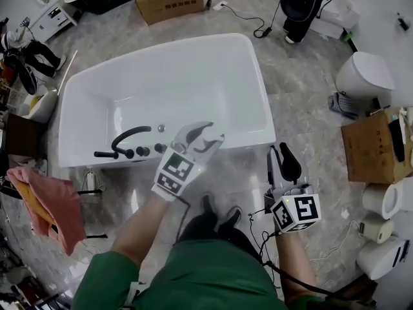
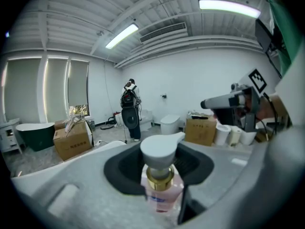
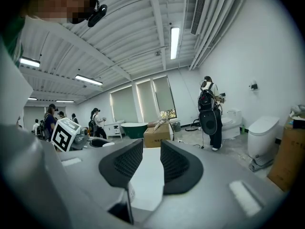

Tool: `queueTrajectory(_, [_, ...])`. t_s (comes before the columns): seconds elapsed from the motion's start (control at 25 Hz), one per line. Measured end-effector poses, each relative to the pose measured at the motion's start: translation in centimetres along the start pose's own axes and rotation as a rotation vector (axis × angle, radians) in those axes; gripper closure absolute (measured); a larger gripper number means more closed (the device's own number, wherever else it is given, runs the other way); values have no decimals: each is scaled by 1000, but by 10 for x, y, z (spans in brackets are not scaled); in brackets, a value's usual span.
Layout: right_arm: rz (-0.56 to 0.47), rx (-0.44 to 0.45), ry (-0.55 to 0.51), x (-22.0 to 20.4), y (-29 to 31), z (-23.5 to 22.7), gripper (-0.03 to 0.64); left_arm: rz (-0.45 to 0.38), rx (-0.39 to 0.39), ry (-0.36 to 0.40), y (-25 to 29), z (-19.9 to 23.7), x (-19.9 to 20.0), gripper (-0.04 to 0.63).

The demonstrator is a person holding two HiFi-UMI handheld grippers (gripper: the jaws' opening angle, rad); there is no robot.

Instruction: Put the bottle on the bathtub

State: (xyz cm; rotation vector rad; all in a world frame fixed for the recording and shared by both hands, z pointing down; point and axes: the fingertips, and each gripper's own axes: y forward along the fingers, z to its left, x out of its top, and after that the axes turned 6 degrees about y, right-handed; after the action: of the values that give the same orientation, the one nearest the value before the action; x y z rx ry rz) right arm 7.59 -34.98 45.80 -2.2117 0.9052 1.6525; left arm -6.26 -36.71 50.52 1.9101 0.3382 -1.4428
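Head view shows the left forearm stretched forward, with the left gripper (image 1: 193, 137) over the near rim of the bathtub (image 1: 193, 76), pinching a pink pump bottle (image 2: 161, 185). The right gripper (image 1: 282, 160) is held lower beside the body, jaws slightly apart with nothing between them

Print on the cardboard box (image 2: 71, 138) and bottle (image 2: 162, 191) is too blurred to read.
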Motion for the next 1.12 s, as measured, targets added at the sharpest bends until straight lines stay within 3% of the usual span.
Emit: queueTrajectory(1.12, [90,-115,37,-50,13,-52,518,167,-91,29,91,20,-123,433])
